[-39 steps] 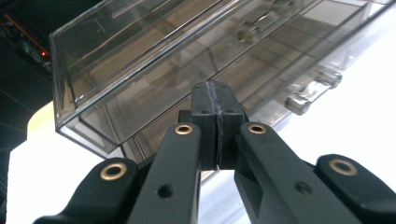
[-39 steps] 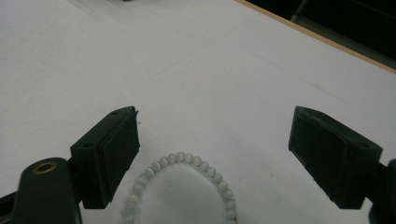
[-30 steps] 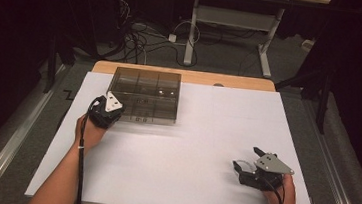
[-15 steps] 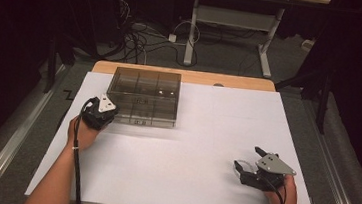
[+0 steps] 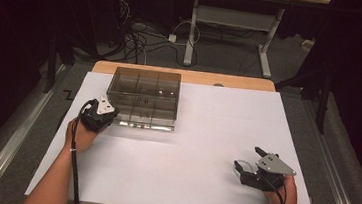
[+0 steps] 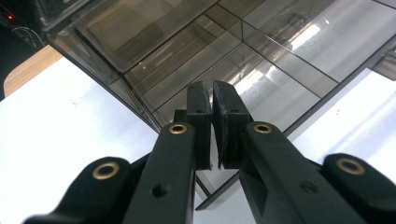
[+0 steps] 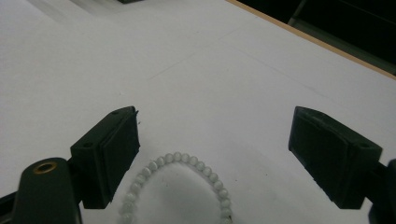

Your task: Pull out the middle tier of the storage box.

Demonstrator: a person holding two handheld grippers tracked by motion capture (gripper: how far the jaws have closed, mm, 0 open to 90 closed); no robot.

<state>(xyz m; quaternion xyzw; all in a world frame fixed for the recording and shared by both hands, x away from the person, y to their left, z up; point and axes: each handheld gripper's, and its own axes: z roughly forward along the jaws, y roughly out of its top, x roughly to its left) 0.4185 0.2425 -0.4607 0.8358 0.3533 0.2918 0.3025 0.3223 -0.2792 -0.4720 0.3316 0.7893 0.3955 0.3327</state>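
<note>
One table (image 5: 271,85), wooden rim showing at the far edge, covered by one white sheet (image 5: 206,129) with wide bare room across its middle and right.

One smoky clear compartment box (image 5: 143,98), divided into a grid, at the sheet's far left, near the far edge.

Two grippers. Left gripper (image 5: 98,119): at the box's near-left corner, jaws closed together, whether anything is pinched between them cannot be told. Right gripper (image 5: 247,163): near the sheet's near-right edge, jaws wide open.

One white bead bracelet (image 7: 180,184), lying flat on the sheet between the right jaws, untouched.
</note>
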